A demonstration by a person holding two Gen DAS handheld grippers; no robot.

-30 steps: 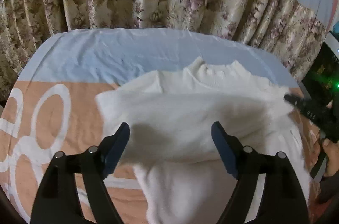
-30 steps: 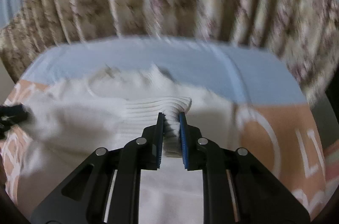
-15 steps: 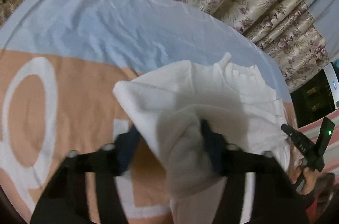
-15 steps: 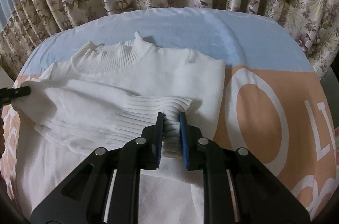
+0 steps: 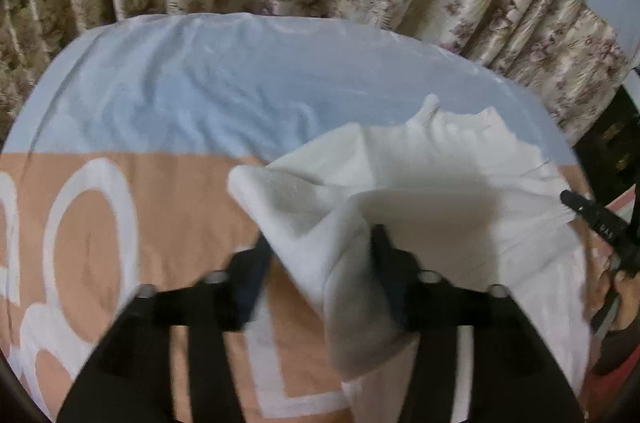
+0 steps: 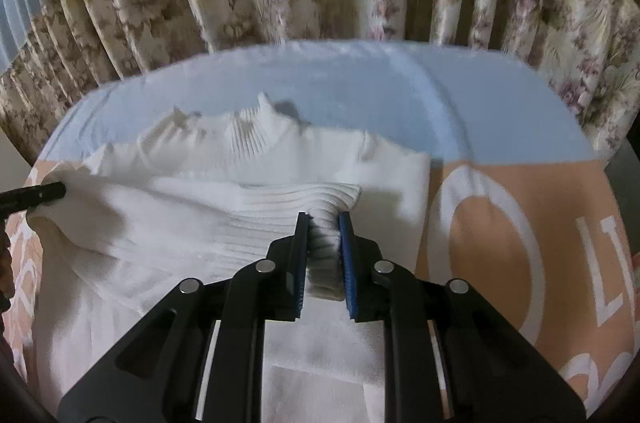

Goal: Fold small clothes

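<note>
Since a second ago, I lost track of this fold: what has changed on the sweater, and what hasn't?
The left hand-held gripper, then open above the flat sweater, came down around a bunch of its left sleeve fold, now raised between the fingers; its jaws closed, then reopened partly, so a firm grip is unclear. The right hand-held gripper stayed shut on the ribbed cuff. The sweater's body stayed on the bedsheet.

Your left gripper (image 5: 320, 263) is motion-blurred in the left wrist view; a bunched fold of the white sweater (image 5: 440, 163) hides both pads, so contact cannot be told. Its hem runs off the lower edge. At the right edge, your right gripper (image 5: 592, 219) and hand (image 5: 624, 299) are cut off.
</note>
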